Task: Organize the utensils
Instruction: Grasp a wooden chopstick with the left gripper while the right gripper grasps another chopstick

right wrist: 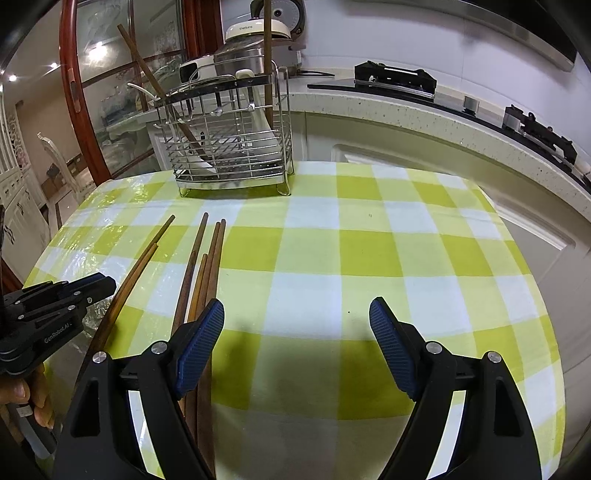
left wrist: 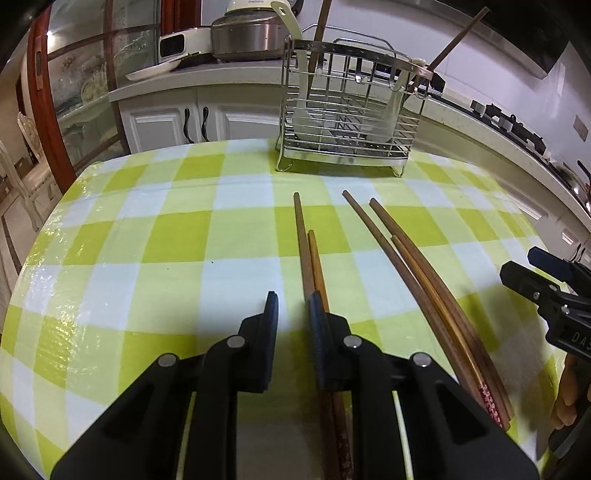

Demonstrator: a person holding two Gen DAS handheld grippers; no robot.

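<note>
Several brown wooden chopsticks lie on the green checked tablecloth. One pair (left wrist: 308, 254) runs under the right finger of my left gripper (left wrist: 293, 306), which is narrowly open and holds nothing. A second bunch (left wrist: 413, 258) lies to its right. In the right wrist view the bunch (right wrist: 207, 258) lies by the left finger of my right gripper (right wrist: 297, 314), which is wide open and empty above the cloth. A wire utensil basket (left wrist: 351, 114) stands at the table's far edge (right wrist: 232, 140) and holds two chopsticks and white spoons.
The other gripper shows at the right edge of the left wrist view (left wrist: 546, 291) and at the left edge of the right wrist view (right wrist: 55, 299). A kitchen counter (right wrist: 424, 110) with a rice cooker (left wrist: 251, 33) curves behind the table.
</note>
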